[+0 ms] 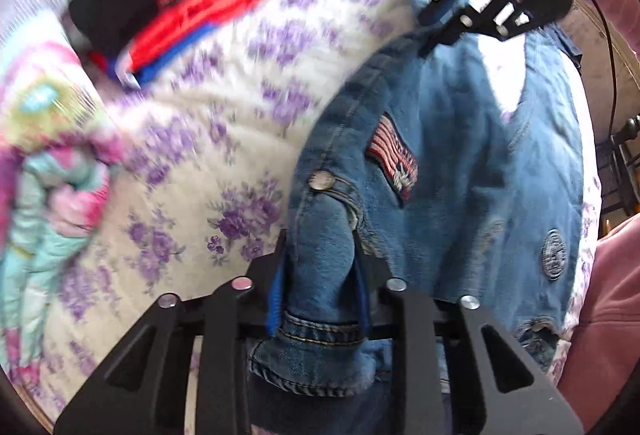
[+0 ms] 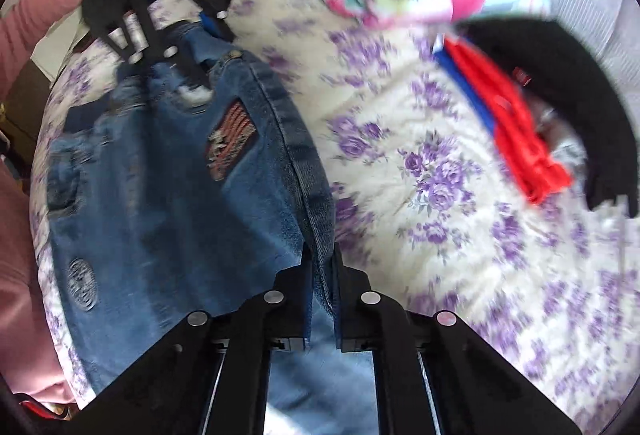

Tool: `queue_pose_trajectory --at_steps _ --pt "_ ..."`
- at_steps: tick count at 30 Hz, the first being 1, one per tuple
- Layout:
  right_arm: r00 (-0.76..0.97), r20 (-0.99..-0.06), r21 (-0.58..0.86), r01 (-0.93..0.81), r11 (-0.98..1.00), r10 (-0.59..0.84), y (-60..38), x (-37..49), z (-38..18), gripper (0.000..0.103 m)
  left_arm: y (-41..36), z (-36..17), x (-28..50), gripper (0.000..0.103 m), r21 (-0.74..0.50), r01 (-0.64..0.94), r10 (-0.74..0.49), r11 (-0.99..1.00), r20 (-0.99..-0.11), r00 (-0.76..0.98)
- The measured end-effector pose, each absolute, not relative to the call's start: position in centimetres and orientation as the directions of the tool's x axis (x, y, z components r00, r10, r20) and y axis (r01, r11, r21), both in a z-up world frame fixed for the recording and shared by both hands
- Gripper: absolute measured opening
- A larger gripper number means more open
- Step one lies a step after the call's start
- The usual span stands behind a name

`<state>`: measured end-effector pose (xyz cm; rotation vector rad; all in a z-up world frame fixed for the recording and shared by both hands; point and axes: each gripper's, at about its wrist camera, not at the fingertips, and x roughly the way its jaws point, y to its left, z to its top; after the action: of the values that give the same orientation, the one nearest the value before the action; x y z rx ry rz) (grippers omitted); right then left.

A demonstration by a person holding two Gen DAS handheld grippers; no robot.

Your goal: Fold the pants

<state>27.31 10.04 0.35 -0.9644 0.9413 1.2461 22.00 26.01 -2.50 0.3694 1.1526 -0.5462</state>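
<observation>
Blue denim pants with a flag patch and a round patch lie on a bedspread with purple flowers. My left gripper is shut on the waistband corner beside the metal button, with thick denim bunched between its blue pads. In the right wrist view the same pants spread to the left, and my right gripper is shut on the dark side seam at the far end. Each gripper shows in the other's view: the right gripper and the left gripper.
A black garment with red and blue folded clothes lies on the bedspread. A pink, teal and yellow patterned cloth sits beside them. A person's pink sleeves are at the bed's edge.
</observation>
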Motion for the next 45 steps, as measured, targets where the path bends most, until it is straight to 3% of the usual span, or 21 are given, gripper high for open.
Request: queue_pose_trajectory --at_steps 9,17,25,26,27,29,30,31,32,35,37,39,42,45 --pt "0.298 -0.860 -0.308 -0.950 0.043 0.414 2.2 12.8 6.5 0.008 19.7 3.3 8.5 0.021 0.240 0.649 -0.200 0.722 -0.825 0.528" --pt "0.388 -0.829 -0.407 -0.912 0.040 0.403 -1.3 1.4 -0.7 0.008 16.5 -2.6 -1.3 0.021 0.280 0.682 -0.191 0.676 -0.827 0.529" --pt "0.473 -0.784 -0.472 -0.875 0.109 0.402 -1.3 -0.8 -7.4 0.011 14.6 -7.4 -4.2 0.024 0.437 0.600 -0.092 0.670 -0.753 0.651" --pt "0.477 -0.782 -0.470 -0.874 0.122 0.402 -1.4 -0.9 -7.0 0.015 14.3 -7.2 -4.5 0.024 0.458 0.590 -0.070 0.665 -0.748 0.659" --pt "0.460 -0.788 -0.446 -0.885 0.136 0.408 -1.5 -0.9 -6.3 0.025 14.2 -6.9 -4.7 0.025 0.460 0.587 -0.059 0.666 -0.752 0.656" --pt "0.374 -0.799 -0.319 -0.927 0.195 0.471 -2.4 -0.6 -3.9 0.043 14.1 -5.2 -5.2 0.047 0.425 0.602 -0.082 0.677 -0.768 0.635" --pt "0.352 -0.782 -0.258 -0.934 0.246 0.514 -3.3 -0.2 -2.5 0.048 14.1 -3.9 -5.6 0.072 0.394 0.609 -0.123 0.688 -0.763 0.634" --pt "0.313 -0.767 -0.177 -0.942 0.285 0.559 -4.0 0.8 -1.2 0.048 14.0 -2.9 -6.1 0.086 0.388 0.598 -0.145 0.702 -0.743 0.653" --pt "0.314 -0.751 -0.113 -0.928 0.356 0.581 -4.8 2.3 0.3 0.050 13.9 -1.7 -6.3 0.087 0.378 0.582 -0.171 0.720 -0.716 0.677" --pt "0.389 -0.699 0.031 -0.822 0.569 0.600 -7.2 7.5 3.5 0.069 12.9 0.8 -5.5 0.088 0.294 0.556 -0.251 0.777 -0.665 0.703" --pt "0.436 -0.689 0.145 -0.699 0.700 0.578 -8.7 11.9 4.6 0.078 12.1 1.3 -4.2 0.096 0.213 0.520 -0.285 0.827 -0.638 0.715" --pt "0.482 -0.710 0.240 -0.520 0.820 0.513 -10.0 16.5 4.6 0.088 11.4 0.2 -1.5 0.096 0.082 0.471 -0.315 0.878 -0.642 0.699" --pt "0.456 -0.787 0.272 -0.347 0.897 0.415 -10.2 22.3 2.7 0.088 11.0 -4.0 1.9 0.096 -0.078 0.409 -0.342 0.909 -0.699 0.628" --pt "0.449 -0.850 0.171 -0.260 0.950 0.275 -9.3 26.8 0.1 0.088 11.4 -8.3 3.6 0.096 -0.207 0.347 -0.383 0.915 -0.719 0.580"
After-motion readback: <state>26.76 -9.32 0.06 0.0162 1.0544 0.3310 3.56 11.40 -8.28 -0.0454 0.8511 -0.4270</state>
